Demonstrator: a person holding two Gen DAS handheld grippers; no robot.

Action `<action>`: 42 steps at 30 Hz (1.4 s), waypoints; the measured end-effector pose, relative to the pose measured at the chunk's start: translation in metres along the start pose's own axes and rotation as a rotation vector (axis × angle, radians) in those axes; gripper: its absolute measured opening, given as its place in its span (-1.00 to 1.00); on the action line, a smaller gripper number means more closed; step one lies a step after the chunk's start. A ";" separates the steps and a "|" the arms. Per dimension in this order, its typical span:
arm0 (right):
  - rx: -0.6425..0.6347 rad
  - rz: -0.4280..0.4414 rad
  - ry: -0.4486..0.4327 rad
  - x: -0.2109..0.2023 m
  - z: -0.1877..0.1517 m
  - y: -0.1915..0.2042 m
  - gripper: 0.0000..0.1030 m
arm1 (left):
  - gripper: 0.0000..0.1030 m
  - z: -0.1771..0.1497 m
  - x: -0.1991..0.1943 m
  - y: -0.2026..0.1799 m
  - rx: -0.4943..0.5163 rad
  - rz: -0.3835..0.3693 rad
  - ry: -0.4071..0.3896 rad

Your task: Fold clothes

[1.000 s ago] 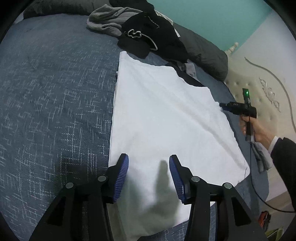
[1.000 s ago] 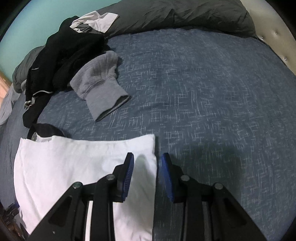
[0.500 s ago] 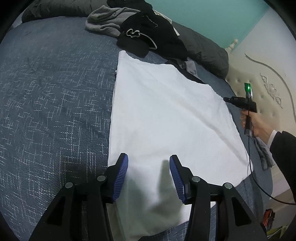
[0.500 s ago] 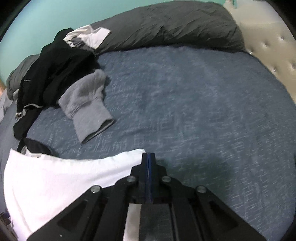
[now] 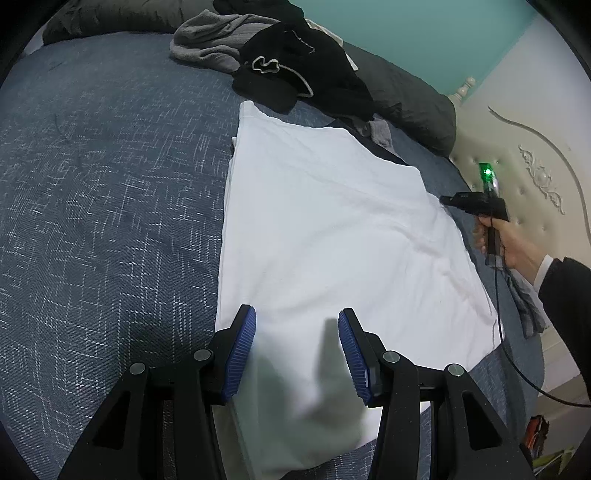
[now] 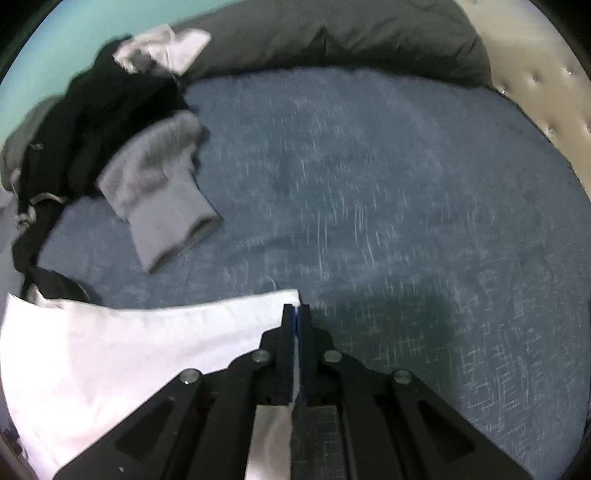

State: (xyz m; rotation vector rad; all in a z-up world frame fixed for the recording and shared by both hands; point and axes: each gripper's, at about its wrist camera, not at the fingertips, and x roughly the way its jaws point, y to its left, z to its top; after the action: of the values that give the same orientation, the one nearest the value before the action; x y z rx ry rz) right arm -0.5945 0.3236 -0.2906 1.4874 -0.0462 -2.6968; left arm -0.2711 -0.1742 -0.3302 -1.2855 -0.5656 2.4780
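Pinching the corner of the white garment [image 6: 110, 354] between pressed-together fingers, the right gripper [image 6: 296, 314] sits at 6 o'clock over the blue bedspread [image 6: 406, 221], while the left gripper [image 5: 297, 354] hovers spread above the cloth's near end, dark clothes [image 5: 306, 70] heaped at 12 o'clock.

Teal wall [image 5: 388, 33] up behind, a cream tufted headboard [image 5: 535, 155] with carved scrollwork off to the side, dark grey pillows [image 6: 332, 40] along the bed's [image 5: 92, 184] blue woven cover.
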 end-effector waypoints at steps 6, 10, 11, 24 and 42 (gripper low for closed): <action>0.033 0.107 -0.025 -0.051 -0.021 0.010 -0.81 | -0.02 0.002 0.000 0.001 -0.006 -0.002 0.002; -0.067 0.303 0.042 -0.083 -0.060 0.063 -0.81 | -0.02 0.001 -0.002 0.000 -0.011 -0.002 0.002; -0.096 0.344 0.059 -0.089 -0.070 0.078 -0.81 | -0.02 0.001 -0.002 0.000 -0.012 0.000 0.000; -0.240 0.409 0.259 -0.067 -0.155 0.183 -0.81 | -0.02 0.000 -0.005 0.002 -0.028 -0.010 -0.005; -0.196 0.427 0.137 -0.106 -0.152 0.141 -0.82 | -0.02 0.002 -0.005 0.002 -0.034 -0.008 -0.002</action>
State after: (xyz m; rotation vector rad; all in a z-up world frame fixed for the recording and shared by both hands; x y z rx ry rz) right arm -0.4041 0.1910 -0.2744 1.4104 -0.0805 -2.1951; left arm -0.2704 -0.1788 -0.3265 -1.2907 -0.6151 2.4742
